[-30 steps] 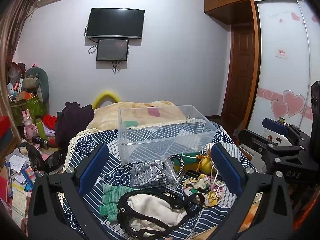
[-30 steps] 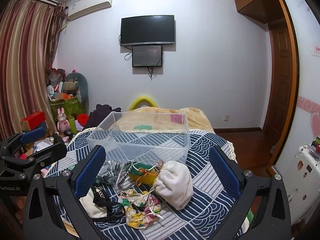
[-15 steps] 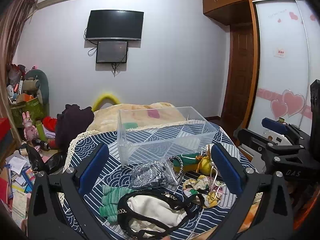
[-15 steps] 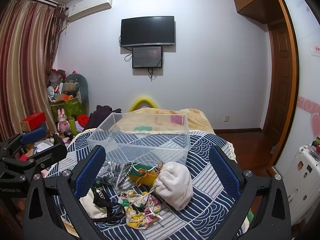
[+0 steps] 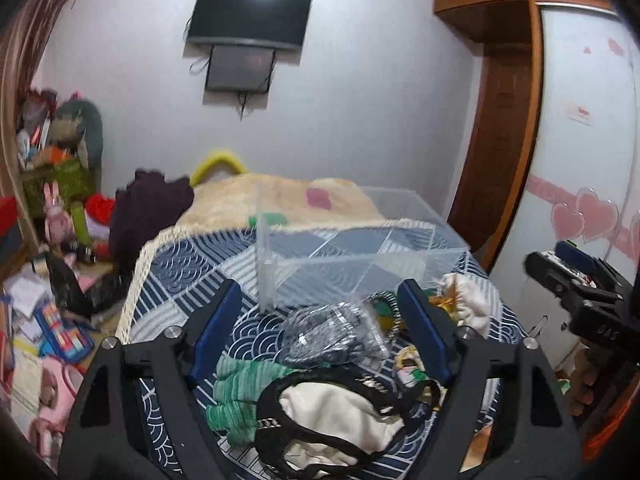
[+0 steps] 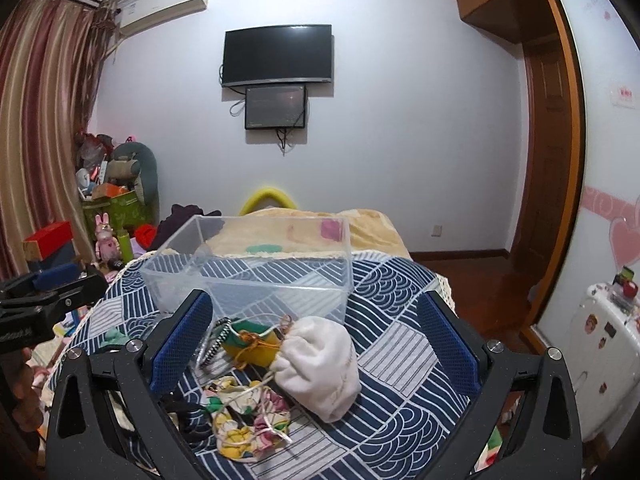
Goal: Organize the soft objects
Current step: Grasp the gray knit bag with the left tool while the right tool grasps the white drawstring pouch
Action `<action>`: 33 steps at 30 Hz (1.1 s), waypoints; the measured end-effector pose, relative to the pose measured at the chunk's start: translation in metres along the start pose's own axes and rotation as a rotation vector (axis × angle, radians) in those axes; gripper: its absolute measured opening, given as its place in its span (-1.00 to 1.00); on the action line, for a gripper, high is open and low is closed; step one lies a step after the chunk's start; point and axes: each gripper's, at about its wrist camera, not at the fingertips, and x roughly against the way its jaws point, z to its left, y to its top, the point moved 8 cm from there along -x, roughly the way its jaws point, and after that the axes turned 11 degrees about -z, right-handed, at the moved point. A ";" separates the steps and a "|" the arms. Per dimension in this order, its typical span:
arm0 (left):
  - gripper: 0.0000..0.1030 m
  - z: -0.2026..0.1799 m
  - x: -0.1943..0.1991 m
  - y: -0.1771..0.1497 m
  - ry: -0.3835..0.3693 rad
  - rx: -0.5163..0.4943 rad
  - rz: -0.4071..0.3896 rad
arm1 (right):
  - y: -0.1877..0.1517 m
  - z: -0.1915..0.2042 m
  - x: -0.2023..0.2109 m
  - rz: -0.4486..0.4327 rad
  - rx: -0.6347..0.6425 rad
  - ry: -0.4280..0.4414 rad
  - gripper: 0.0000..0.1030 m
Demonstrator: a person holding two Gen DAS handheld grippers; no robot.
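This is a bedroom in a home. A television [image 6: 278, 54] hangs on the pale wall above a bed with a yellow blanket [image 6: 304, 226], with striped curtains [image 6: 36, 120] and an air conditioner [image 6: 164, 0] at the left. A wooden door [image 6: 546, 152] and a wardrobe with pink hearts [image 5: 584, 216] stand at the right, and toys and clutter [image 5: 52, 184] are piled in the corner.

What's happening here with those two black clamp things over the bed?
A person holds a gripper in each hand, sorting soft pouches into the clear plastic box, which holds nothing yet. The left gripper hovers open over a crinkly silver bag; the right gripper hovers open around a white drawstring pouch. Neither is gripping anything.
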 end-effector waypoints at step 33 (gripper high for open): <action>0.19 -0.020 -0.095 -0.096 -0.029 -0.027 0.325 | -0.076 -0.009 -0.040 0.295 -0.163 0.204 -0.48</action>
